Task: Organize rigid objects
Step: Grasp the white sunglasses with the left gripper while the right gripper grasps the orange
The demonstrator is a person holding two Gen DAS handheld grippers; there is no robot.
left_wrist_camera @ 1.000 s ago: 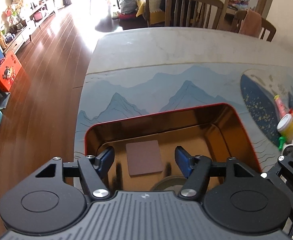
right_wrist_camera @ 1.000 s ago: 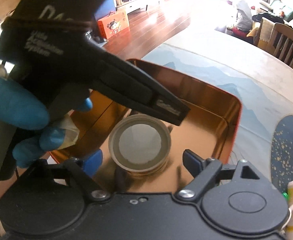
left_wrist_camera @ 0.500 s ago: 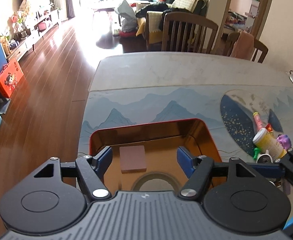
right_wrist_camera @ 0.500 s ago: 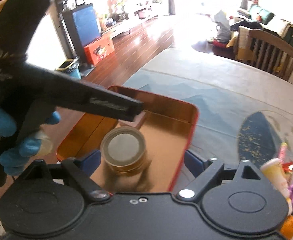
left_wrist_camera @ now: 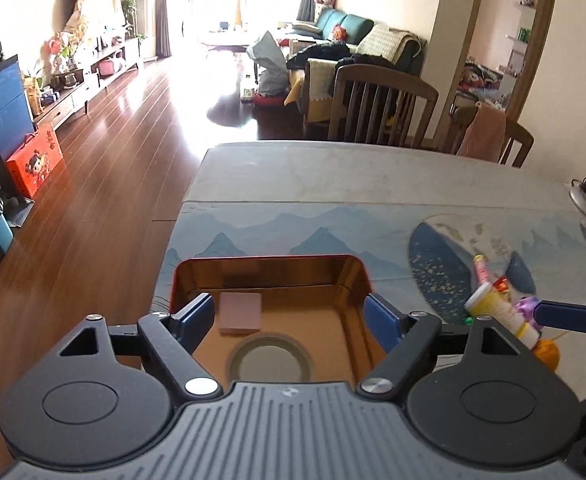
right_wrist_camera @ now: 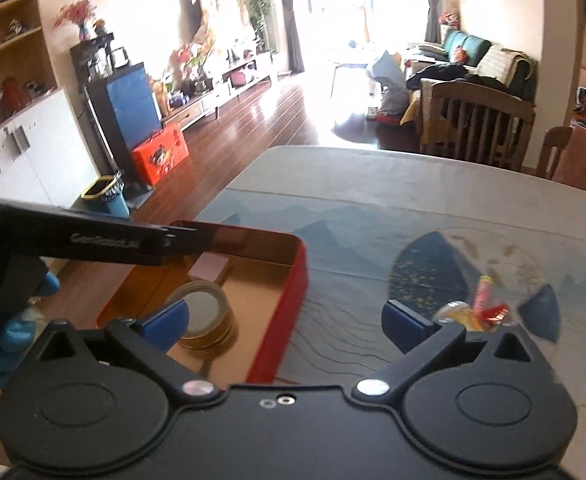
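Both grippers, left gripper point(left_wrist_camera: 289, 314) and right gripper point(right_wrist_camera: 285, 326), have lifted from the tin point(left_wrist_camera: 271, 259), jaws opening, empty; round jar point(right_wrist_camera: 203, 316) sits inside. Next I fetch the bottle point(left_wrist_camera: 501, 312).

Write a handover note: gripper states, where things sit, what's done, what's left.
Left gripper: open, empty, jaws just widened.
Right gripper: open, empty, jaws just widened.
Tin on table mat: holds the round lidded jar and the pink square block.
Left: the loose pile beside the tin, a yellow bottle, a pink tube and small bits, still on the mat.
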